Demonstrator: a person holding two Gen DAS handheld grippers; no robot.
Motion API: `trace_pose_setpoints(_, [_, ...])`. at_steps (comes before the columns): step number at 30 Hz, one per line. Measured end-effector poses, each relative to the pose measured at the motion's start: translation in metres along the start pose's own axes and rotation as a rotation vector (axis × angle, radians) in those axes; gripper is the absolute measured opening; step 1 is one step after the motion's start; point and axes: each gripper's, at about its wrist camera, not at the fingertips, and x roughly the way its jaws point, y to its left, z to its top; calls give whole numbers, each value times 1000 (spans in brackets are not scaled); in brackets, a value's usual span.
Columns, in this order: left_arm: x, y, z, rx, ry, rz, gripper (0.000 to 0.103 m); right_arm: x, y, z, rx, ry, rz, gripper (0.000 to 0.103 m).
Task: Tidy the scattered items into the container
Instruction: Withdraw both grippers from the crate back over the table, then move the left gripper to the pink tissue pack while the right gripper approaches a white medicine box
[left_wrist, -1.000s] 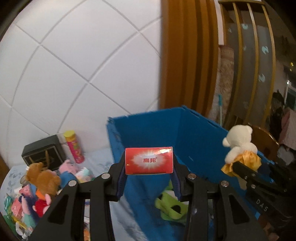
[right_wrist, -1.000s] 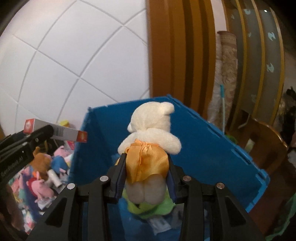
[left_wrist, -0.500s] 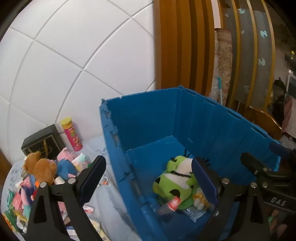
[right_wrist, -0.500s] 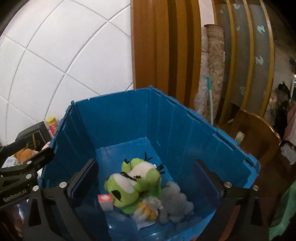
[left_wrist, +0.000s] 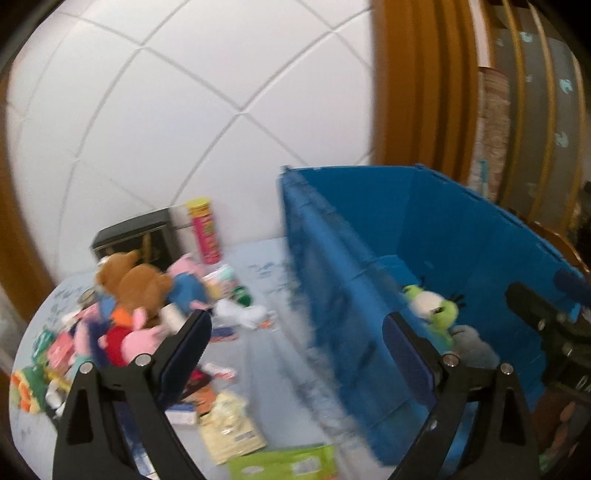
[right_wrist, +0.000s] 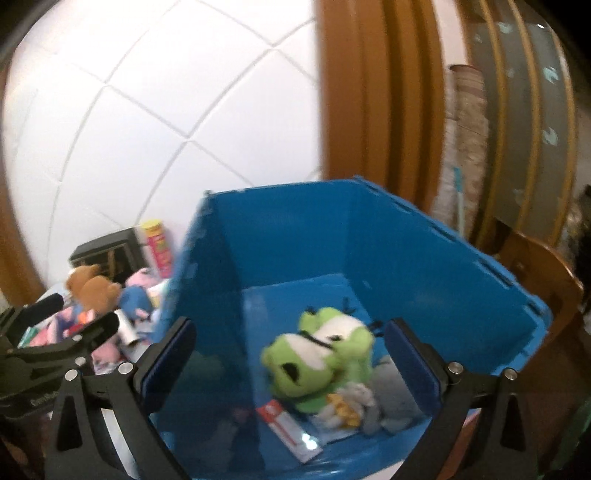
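Both my tongs, left (left_wrist: 297, 345) and right (right_wrist: 290, 347), now gape empty: the red box (right_wrist: 288, 424) and what looks, through blur, like the bear (right_wrist: 345, 404) have dropped into the bin (right_wrist: 369, 236) beside the green plush (right_wrist: 317, 343). Two fewer to clear; the toy pile (left_wrist: 140, 306) still waits on the surface (left_wrist: 266, 369), left of the bin.

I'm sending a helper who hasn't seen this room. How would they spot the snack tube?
Find the blue crate by the white wall. Left of it, behind the toy pile, a black box sits against the wall. The tube stands upright beside that box: tall, pink, yellow-capped.
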Motion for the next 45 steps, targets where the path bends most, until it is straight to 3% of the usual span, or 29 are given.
trace_pose_setpoints(4, [-14,47,-20,-33,16,83,95,-3,43,-3,-30,-13,83,103])
trace_pose_setpoints(9, [-35,112,-43,-95,16,134,95,2,117,-18,-112,-5,145,103])
trace_pose_setpoints(16, [-60,211,-96,-149,52,185,95,11,215,-64,-145,71,199,103])
trace_pose_setpoints(22, [-60,289,-162,-166,148,199,95,14,275,-123,-140,178,189,103])
trace_pose_setpoints(27, [-43,337,-223,-190,281,234,95,26,303,-175,-131,293,175,103])
trace_pose_setpoints(35, [-24,378,-288,-260,398,270,95,50,331,-220,-192,413,164,103])
trace_pose_setpoints(45, [-13,394,-308,-324,444,330,95,81,365,-235,-284,471,251,103])
